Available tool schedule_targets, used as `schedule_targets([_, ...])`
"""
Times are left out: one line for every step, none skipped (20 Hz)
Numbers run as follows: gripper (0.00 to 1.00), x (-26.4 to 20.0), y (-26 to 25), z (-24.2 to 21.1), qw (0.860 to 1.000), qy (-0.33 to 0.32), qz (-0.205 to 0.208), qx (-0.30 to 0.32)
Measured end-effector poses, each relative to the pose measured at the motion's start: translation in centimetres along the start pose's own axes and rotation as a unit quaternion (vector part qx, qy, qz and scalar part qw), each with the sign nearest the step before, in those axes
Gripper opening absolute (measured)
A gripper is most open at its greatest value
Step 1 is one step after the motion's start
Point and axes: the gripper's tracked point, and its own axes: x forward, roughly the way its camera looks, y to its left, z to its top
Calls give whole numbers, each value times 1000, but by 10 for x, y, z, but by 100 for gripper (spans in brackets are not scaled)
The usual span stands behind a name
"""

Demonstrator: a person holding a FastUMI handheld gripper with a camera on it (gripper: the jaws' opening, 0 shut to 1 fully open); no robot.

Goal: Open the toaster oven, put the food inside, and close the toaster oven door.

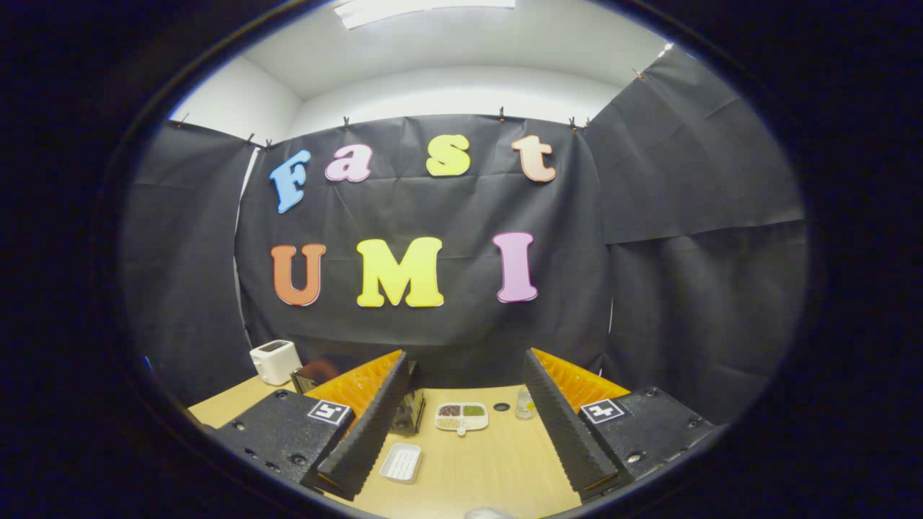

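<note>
Claw [461,411] spread wide, holding nothing, both ridged black fingers [368,425] angled out over a light wooden tabletop [497,468], orange backing visible behind each finger. Between the fingers, well ahead of the tips: a white divided dish [461,417] with dark, green and pale food in its compartments, lying flat. Just to its right, a small dark round spot [502,406] on the wood, then a small clear jar [526,404] standing upright close to the right finger. Nearer, just inside the left finger: a white ribbed rectangular tray [401,462], flat on the tabletop, apart from the divided dish. Toaster oven [317,373] beyond the left finger, largely hidden by it: dark body with a reddish reflection at its top, a shiny lower corner showing past the finger near the divided dish; whether the door stands open or closed cannot be told. Left of the toaster oven, a white slot toaster [274,360] standing at the back corner of the tabletop, against the black cloth wall. A pale object [487,513] at the very near rim of the tabletop, too cut off to identify.
</note>
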Motion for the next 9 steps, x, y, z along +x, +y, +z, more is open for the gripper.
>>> schedule_targets([100,0,0,0,1000,0,0,-2])
schedule_targets([100,-1,1,1,1000,0,1,-4])
schedule_targets([100,-1,2,1,1000,2,1,-3])
schedule_targets([100,-1,4,1,1000,2,3,-2])
schedule_targets([100,-2,5,1,1000,2,3,-1])
schedule_targets([100,-1,6,2,1000,3,4,-2])
schedule_targets([100,-2,8,2,1000,4,4,-4])
schedule_targets([100,-3,9,5,1000,3,5,-6])
schedule_targets([100,-5,10,9,1000,-1,4,-7])
